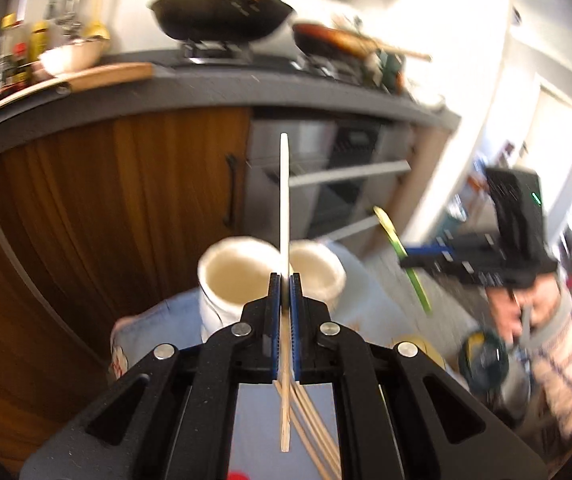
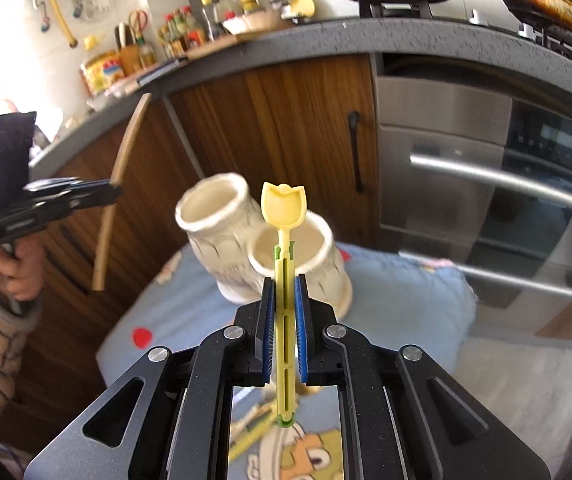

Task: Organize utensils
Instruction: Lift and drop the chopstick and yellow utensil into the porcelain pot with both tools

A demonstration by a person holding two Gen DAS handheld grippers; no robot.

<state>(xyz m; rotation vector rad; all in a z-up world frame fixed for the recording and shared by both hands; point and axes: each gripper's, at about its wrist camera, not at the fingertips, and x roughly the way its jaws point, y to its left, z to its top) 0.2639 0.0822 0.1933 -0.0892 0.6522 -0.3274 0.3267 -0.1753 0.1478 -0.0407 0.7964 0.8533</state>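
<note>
My left gripper (image 1: 285, 280) is shut on a thin wooden spatula (image 1: 284, 200), seen edge-on and pointing up above a cream double-cup utensil holder (image 1: 238, 276). My right gripper (image 2: 284, 284) is shut on a yellow-green plastic spoon (image 2: 284, 210), held upright in front of the same holder (image 2: 222, 216). The holder stands on a blue cloth (image 2: 405, 296). In the right wrist view the left gripper (image 2: 106, 192) holds the spatula (image 2: 116, 196) at the left. In the left wrist view the right gripper (image 1: 409, 256) holds the spoon (image 1: 401, 256) at the right.
Several wooden chopsticks (image 1: 313, 432) lie on the cloth (image 1: 158, 332) below my left gripper. A wooden cabinet (image 2: 293, 132) and a steel oven (image 2: 505, 200) stand behind. The counter (image 1: 206, 88) holds a wok (image 1: 222, 12), a pan and bottles.
</note>
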